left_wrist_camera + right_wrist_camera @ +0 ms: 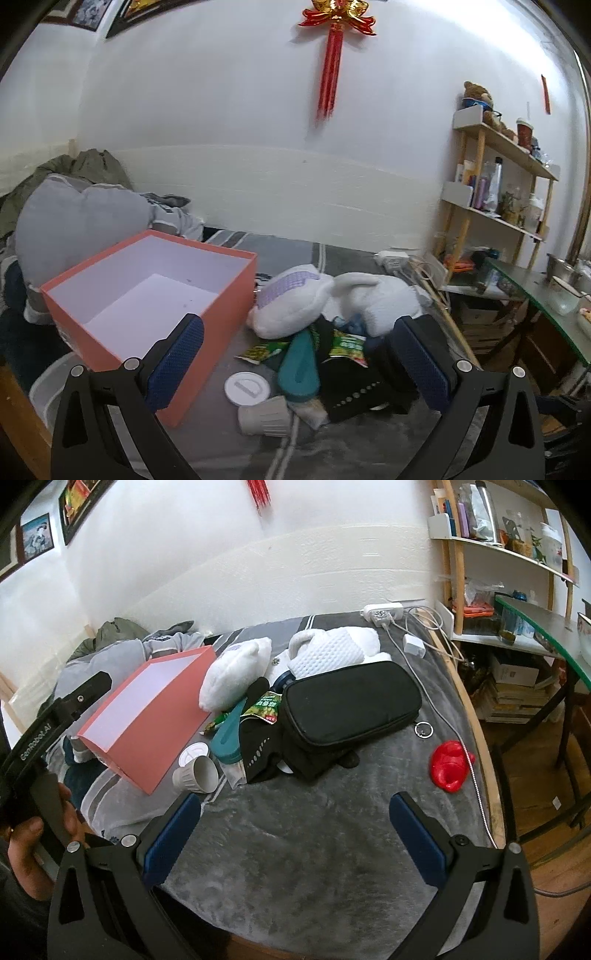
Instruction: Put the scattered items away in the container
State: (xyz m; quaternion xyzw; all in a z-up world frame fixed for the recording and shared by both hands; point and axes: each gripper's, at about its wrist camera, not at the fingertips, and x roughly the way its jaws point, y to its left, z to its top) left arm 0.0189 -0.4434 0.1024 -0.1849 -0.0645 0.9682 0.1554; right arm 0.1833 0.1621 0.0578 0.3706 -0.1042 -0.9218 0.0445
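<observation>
The bed (295, 842) is covered with a grey blanket and carries everything. On its left part stands the pink box (155, 295), open and empty inside. Just beside it lies the pile: two white plush slippers (332, 650), a black pouch (351, 701), a teal bottle (299, 369), a green snack packet (264, 709), a grey cup (195, 775) on its side and a white lid (246, 388). A red toy (448, 762) lies apart on the right. The left gripper (295, 365) and the right gripper (295, 834) have their fingers wide, holding nothing

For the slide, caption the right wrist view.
Open right gripper hovers over grey blanket facing empty pink cardboard box.
</observation>
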